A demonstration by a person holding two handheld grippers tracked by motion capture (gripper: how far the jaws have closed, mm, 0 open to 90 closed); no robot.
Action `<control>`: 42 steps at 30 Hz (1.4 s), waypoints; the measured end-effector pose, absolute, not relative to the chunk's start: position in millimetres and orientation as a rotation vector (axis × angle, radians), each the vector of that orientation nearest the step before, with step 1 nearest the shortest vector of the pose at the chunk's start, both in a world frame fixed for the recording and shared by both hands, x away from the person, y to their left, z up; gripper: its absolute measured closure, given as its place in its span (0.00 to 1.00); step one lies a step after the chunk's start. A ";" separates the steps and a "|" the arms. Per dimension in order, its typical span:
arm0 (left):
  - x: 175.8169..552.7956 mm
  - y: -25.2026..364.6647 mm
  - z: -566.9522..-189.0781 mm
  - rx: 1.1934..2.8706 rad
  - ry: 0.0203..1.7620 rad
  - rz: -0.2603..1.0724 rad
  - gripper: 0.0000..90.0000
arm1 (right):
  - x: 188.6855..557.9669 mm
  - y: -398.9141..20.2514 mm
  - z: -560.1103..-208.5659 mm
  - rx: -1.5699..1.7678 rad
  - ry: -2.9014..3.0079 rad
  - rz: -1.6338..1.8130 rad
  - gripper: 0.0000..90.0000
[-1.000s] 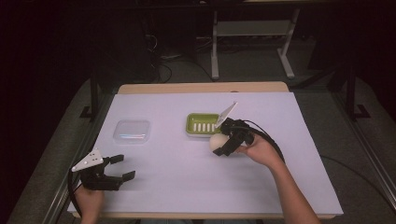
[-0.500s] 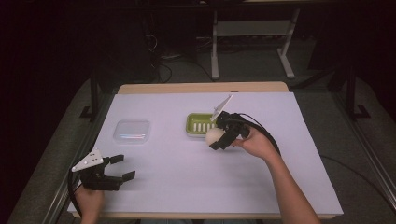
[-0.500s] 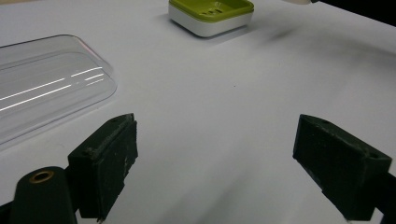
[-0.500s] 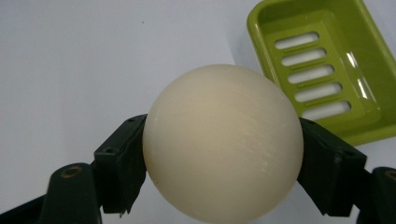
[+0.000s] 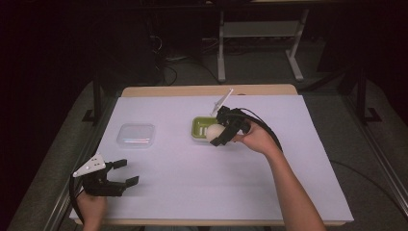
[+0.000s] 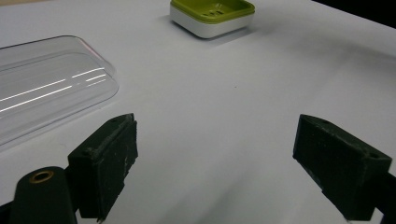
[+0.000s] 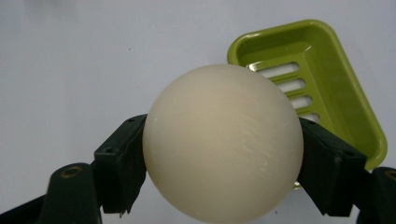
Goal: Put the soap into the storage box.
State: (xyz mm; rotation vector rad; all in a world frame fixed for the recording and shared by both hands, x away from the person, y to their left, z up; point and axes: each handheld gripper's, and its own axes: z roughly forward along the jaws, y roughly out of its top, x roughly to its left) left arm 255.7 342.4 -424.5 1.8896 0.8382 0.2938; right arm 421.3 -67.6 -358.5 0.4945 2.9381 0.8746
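My right gripper is shut on a round cream-white soap ball, held just above the near right part of the green slotted soap dish. In the right gripper view the soap ball sits between both jaws, with the green dish behind it at the upper right. My left gripper rests open near the table's front left corner, nothing between its jaws. The left gripper view looks across the table with the green dish far ahead.
A clear plastic lid lies flat on the white table cover, left of the dish; the same clear lid is close on the left in the left gripper view. A metal stand is on the floor behind the table.
My right gripper has carried the soap ball away from me and leftward, from in front of the dish to over its near right part. The left gripper has stayed put.
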 end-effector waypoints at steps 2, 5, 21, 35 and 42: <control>255.7 342.8 -424.4 1.891 0.838 0.295 0.15 | 423.8 -66.5 -357.9 0.497 2.942 0.863 0.26; 255.6 342.5 -424.5 1.889 0.839 0.294 0.15 | 429.9 -64.1 -354.1 0.493 2.940 0.853 0.26; 255.8 343.0 -424.2 1.891 0.834 0.295 0.15 | 445.4 -57.4 -351.5 0.515 2.922 0.847 0.26; 256.1 343.5 -424.2 1.893 0.833 0.298 0.15 | 459.6 -55.5 -365.5 0.590 2.912 0.829 0.26; 256.2 343.4 -424.4 1.893 0.835 0.296 0.15 | 465.5 -51.9 -372.5 0.626 2.907 0.810 0.26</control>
